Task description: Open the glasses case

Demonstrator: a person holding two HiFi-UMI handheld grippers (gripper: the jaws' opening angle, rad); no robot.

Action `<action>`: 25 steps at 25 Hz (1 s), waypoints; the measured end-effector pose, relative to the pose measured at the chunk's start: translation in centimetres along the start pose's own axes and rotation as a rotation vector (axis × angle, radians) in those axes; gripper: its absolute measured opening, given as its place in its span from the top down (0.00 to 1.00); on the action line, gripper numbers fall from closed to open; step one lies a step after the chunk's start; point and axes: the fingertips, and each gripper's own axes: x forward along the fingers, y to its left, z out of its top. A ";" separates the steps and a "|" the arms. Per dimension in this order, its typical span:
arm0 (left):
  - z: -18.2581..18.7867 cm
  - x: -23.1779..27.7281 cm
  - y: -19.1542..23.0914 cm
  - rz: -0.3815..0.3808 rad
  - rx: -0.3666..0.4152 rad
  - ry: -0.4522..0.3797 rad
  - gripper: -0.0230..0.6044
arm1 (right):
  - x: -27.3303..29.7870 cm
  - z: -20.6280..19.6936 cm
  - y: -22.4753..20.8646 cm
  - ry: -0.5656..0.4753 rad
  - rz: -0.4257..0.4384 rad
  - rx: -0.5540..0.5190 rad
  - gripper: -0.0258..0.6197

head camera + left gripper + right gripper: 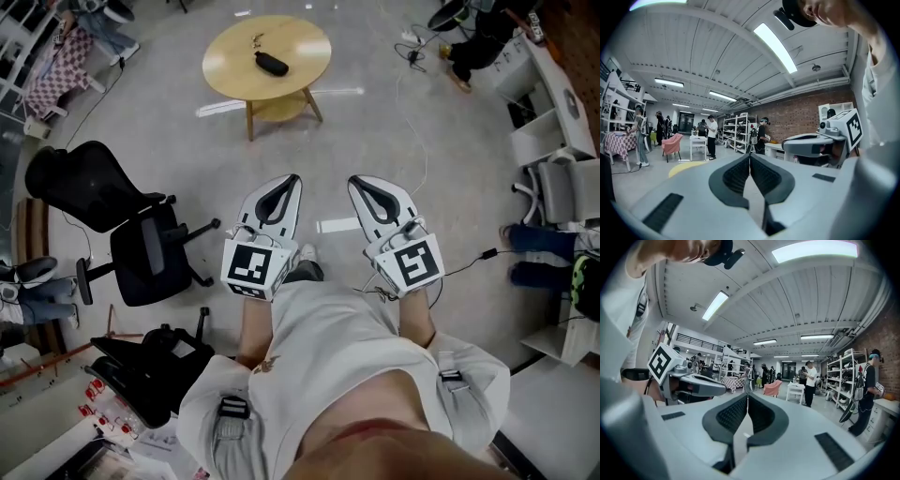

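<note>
Bright ceiling strip lights [776, 47] flood the room evenly, leaving glare streaks on the floor [221, 109], while both gripper views bow and darken at their fisheye edges.

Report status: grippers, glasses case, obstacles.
Left gripper shut, empty. Right gripper shut, empty. Glasses case on round table ahead, looks closed, untouched. No obstacle seen between.

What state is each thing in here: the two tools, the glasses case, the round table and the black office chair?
Left tool: shut, empty.
Right tool: shut, empty.
Glasses case: looks closed, lying on the table, untouched.
Round wooden table: upright, ahead of both tools.
Black office chair: upright, unoccupied.
</note>
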 end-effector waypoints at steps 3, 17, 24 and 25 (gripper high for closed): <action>0.5 2.9 2.4 -0.014 0.010 0.008 0.93 | 3.2 -0.1 -2.4 0.003 -0.006 0.011 0.92; 1.5 11.0 9.9 -0.020 0.020 0.017 0.93 | 12.5 -1.0 -8.5 0.035 -0.002 0.013 0.92; 2.4 15.9 11.0 0.061 0.021 0.005 0.93 | 14.6 -1.8 -13.5 0.021 0.073 0.013 0.92; 2.5 16.6 11.0 0.078 0.016 0.006 0.93 | 14.9 -1.9 -14.3 0.020 0.089 0.011 0.92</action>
